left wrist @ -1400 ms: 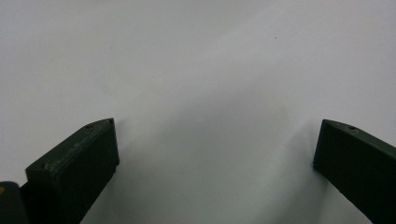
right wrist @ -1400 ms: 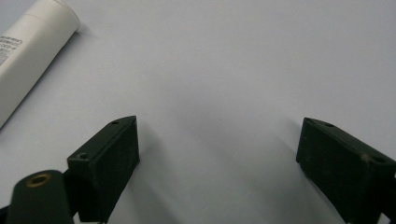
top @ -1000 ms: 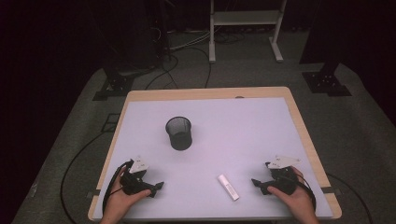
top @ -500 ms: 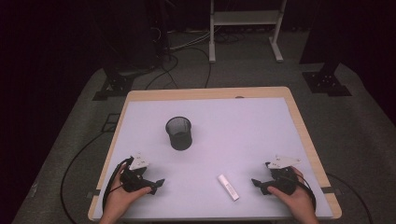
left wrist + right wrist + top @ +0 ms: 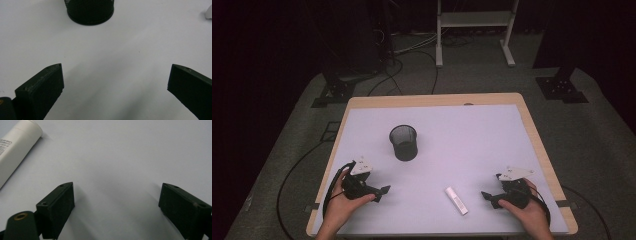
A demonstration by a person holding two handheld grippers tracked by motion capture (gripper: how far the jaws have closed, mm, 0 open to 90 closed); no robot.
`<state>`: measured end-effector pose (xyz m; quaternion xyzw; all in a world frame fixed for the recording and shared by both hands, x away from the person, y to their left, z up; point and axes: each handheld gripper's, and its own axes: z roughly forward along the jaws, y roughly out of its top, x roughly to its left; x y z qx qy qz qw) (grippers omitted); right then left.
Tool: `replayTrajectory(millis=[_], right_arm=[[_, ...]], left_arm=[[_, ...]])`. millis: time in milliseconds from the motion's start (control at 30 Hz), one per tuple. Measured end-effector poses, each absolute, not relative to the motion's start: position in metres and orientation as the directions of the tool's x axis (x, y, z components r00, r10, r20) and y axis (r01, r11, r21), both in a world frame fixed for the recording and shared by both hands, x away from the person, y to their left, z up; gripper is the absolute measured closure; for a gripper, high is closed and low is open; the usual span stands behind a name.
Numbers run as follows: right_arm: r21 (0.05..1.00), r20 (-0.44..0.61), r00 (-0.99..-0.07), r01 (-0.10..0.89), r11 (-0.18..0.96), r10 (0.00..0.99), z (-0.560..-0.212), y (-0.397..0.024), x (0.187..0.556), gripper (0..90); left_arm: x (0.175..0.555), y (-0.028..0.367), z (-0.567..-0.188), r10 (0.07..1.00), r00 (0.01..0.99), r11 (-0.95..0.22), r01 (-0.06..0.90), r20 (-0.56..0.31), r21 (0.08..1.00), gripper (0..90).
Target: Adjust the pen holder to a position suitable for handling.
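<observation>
Little has moved over the last second: both grippers rest in much the same places at the near edge of the table [image 5: 362, 107], and the left one has shifted only a touch.

Seen from the high view, the left gripper [image 5: 382, 190] sits near the table's near left corner, held in the person's left hand [image 5: 343, 202], with its jaws pointing toward the middle of the table. The right gripper [image 5: 488, 196] sits near the near right corner in the right hand [image 5: 527, 212], its jaws pointing left toward the white tube [image 5: 456, 200].

That tube lies flat on the table between the two grippers, nearer to the right one and apart from it. In the right gripper view it [image 5: 15, 147] lies to the upper left, outside the jaws.

A black mesh cup [image 5: 404, 142] stands upright farther back, left of centre, well apart from the tube. In the left gripper view its base [image 5: 90, 11] stands ahead of the jaws.

Both grippers have their jaws spread wide, with bare table surface between them and nothing held.
</observation>
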<state>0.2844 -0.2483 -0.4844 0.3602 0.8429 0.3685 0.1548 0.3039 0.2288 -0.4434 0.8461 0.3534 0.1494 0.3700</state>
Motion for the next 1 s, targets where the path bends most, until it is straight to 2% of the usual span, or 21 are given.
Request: replayTrajectory(millis=[1000], right_arm=[[0.733, 0.008, -0.690, 0.496, 0.465, 0.724, -0.484, -0.248, 0.284, 12.0]], left_arm=[[0.338, 0.215, -0.418, 0.702, 0.713, -0.486, 0.479, -0.001, 0.731, 0.0]])
